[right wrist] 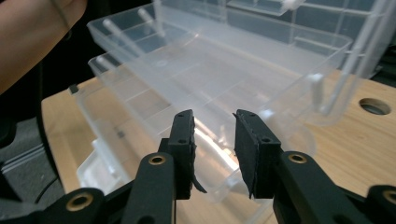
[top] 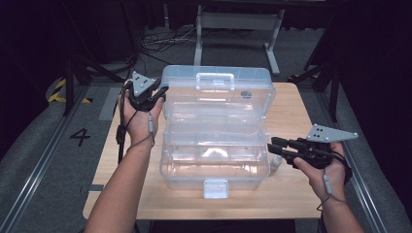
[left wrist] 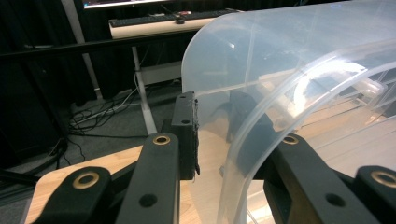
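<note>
The clear plastic toolbox (top: 216,131) stood open in the middle of the wooden surface (top: 291,116), its lid (top: 216,80) tipped up at the far side and 2 trays stepped down toward the person. The left tool (top: 150,99) was at the lid's left edge: in the left gripper view the curved lid wall (left wrist: 280,70) ran between the jaws, one pad (left wrist: 187,135) outside, the other behind the plastic, though whether they pinched it I couldn't tell. The right tool (right wrist: 215,140) hung just off the box's right front corner, jaws apart, nothing between them, near a small white piece (top: 275,162). Bare wood lay open right of the box. Beyond, grey floor, cables, dark curtains.
</note>
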Demonstrator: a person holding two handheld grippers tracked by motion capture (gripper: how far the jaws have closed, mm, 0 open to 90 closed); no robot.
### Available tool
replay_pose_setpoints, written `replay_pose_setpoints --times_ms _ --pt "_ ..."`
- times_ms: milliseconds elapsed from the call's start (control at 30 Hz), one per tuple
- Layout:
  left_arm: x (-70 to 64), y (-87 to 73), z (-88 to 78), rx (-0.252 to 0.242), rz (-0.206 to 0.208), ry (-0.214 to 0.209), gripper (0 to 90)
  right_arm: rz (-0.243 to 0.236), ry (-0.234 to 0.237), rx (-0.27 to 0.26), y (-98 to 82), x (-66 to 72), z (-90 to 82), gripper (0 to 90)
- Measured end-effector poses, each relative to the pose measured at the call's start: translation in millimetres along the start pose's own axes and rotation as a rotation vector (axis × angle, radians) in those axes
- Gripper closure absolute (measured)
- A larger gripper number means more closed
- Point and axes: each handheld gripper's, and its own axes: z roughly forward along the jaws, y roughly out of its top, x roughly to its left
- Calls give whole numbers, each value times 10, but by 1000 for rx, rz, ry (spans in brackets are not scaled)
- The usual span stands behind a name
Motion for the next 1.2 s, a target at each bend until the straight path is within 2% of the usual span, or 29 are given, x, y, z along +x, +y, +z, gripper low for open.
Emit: replay_pose_setpoints --times_ms 67,200,333,400,600,667,867,1033,1100,1200 --pt "3 3 5 1 1 0 730 -9 11 15 -6 19 8 687" --pt "10 12 25 6 -4 1 731 -48 70 93 -63 95 73 682" --pt "17 19 35 12 -1 0 732 -73 104 150 -138 135 139 679" --pt "18 22 38 12 -1 2 732 -75 110 164 -160 143 157 680" --pt "20 32 52 19 0 4 735 -91 151 249 -298 183 273 692" --pt "20 32 56 17 0 6 736 -89 161 275 -351 192 314 723" --pt "22 34 57 16 0 6 744 -91 156 297 -441 184 375 867" --pt "25 37 63 17 -1 6 747 -81 160 292 -466 178 380 885" --pt "23 39 66 18 1 9 748 -92 128 265 -452 189 348 892" --pt "25 43 67 20 1 9 750 -94 107 284 -450 169 349 900"
